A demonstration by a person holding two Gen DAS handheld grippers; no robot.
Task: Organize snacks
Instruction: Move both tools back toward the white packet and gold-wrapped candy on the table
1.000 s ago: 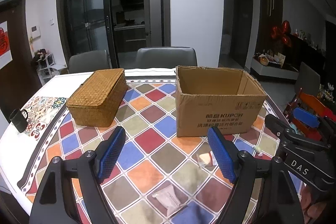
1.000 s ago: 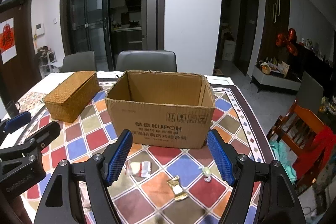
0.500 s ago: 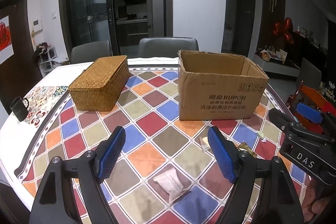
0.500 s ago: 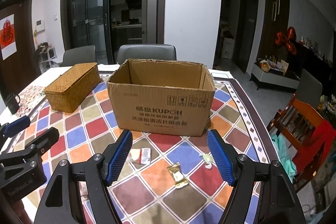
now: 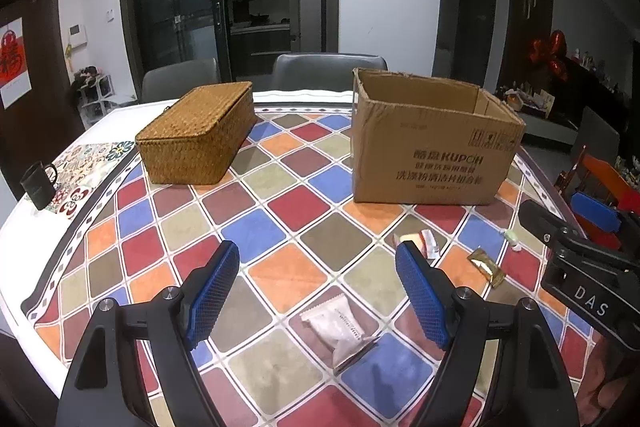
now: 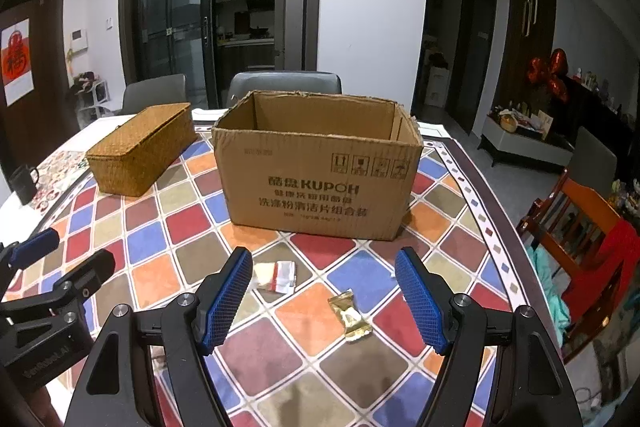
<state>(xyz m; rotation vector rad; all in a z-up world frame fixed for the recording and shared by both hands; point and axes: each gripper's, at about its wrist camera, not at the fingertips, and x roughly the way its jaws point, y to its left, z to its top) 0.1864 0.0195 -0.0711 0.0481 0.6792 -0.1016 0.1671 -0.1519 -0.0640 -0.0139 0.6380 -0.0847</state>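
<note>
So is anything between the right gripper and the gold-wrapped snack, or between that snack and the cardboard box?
Nothing visible. The right gripper is open with the gold-wrapped snack on bare tablecloth just ahead. Only open cloth separates it from the cardboard box, whose top is open.

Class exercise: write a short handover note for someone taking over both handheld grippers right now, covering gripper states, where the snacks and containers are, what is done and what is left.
Left gripper: open, empty, above the white snack packet.
Right gripper: open, empty, above the gold candy.
Also loose on the tablecloth: a red-and-white wrapper and a small pale green candy, all in front of the open cardboard box.
The wicker box, lid shut, sits left of the cardboard box.
Done: no snack picked up yet.
Left: all four snacks need to be put away.
</note>
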